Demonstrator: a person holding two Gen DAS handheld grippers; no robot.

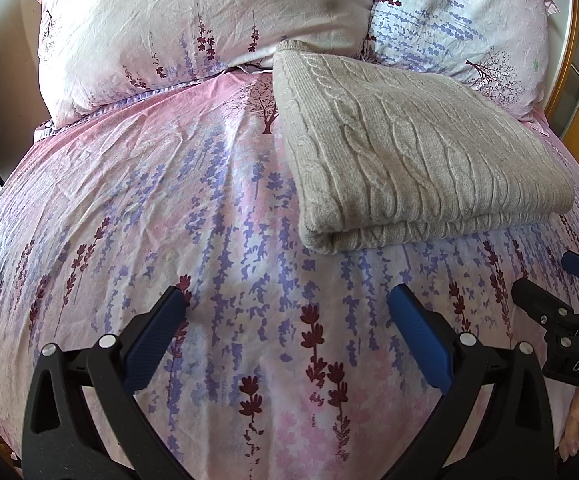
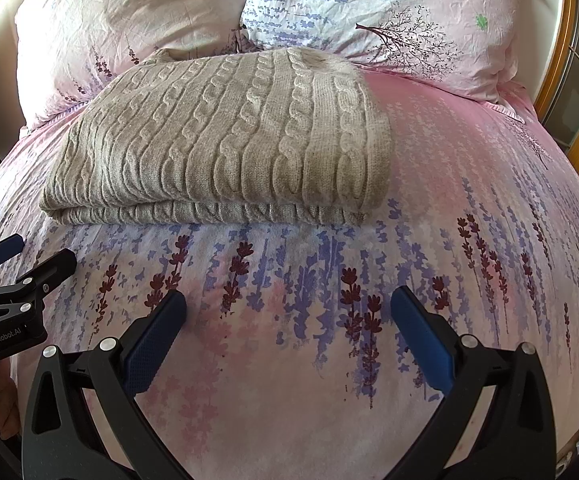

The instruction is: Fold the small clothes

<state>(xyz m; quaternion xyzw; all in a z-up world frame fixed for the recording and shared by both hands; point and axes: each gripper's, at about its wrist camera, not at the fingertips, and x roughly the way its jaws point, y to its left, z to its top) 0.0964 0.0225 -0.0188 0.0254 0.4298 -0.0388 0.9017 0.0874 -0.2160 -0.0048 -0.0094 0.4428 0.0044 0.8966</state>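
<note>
Pink floral bedding with printed purple and maroon lavender sprigs (image 1: 137, 208) covers the bed that carries everything, and two crumpled floral pillows (image 1: 193, 28) lean at its head.

On the left, the left claw (image 1: 287, 300) hovers over bare sheet with its blue-padded fingers spread wide and nothing between them. Its side shows in the right wrist view, where the black body reads "GenRobot.AI".

Further right lies the beige cable-knit sweater (image 1: 409, 152), already folded into a thick rectangle of at least two layers, its far edge close under the pillows and its near folded edge well ahead of both claws. Judging by that shape, the fold looks finished or nearly so.

On the right, the right claw (image 2: 289, 300) is likewise spread and empty above the sheet, just short of the sweater's near edge. In the left wrist view its body shows the letters "DAS"; the rest is cut off.

The risks, as I judge them:
- A claw closing low could pinch the sheet along with the knit and drag the bedding.
- Gripping only the top layer would peel the stack open.
- The chunky cable texture could snag on a finger.
- The soft mattress may let the bundle slump when pushed.
</note>
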